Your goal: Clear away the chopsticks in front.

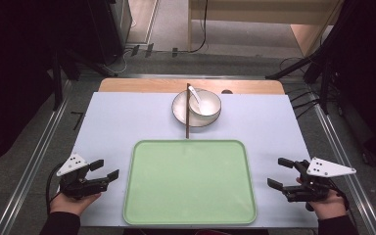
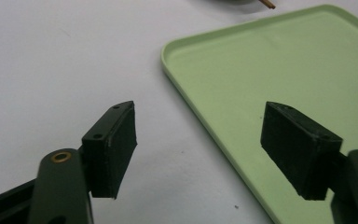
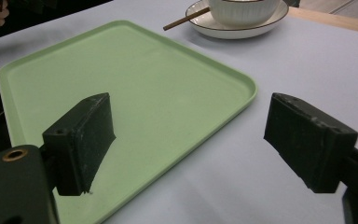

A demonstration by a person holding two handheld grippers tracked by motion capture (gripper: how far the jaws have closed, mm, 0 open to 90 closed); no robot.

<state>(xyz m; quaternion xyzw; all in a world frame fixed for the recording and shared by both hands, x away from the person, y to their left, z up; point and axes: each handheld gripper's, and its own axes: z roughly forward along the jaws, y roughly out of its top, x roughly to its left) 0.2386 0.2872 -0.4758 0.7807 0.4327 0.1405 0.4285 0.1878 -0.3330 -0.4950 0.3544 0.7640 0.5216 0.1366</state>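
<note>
Green tray (image 1: 190, 182) lies flat and bare at the near middle of the pale worktop (image 1: 127, 117). Beyond its far edge sits a plate (image 1: 180, 110) bearing a white bowl (image 1: 210, 100) with a spoon (image 1: 194, 97); a chopstick (image 1: 188, 117) leans over the plate rim. Left gripper (image 1: 104, 170) rests left of the tray, fingers spread, holding nothing. Right gripper (image 1: 280, 173) rests right of it, fingers likewise spread.

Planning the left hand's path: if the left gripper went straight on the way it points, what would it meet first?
Probably the green tray: the left gripper, open, points at its near left rim, with bare table between. Its height above the table is unclear.
</note>
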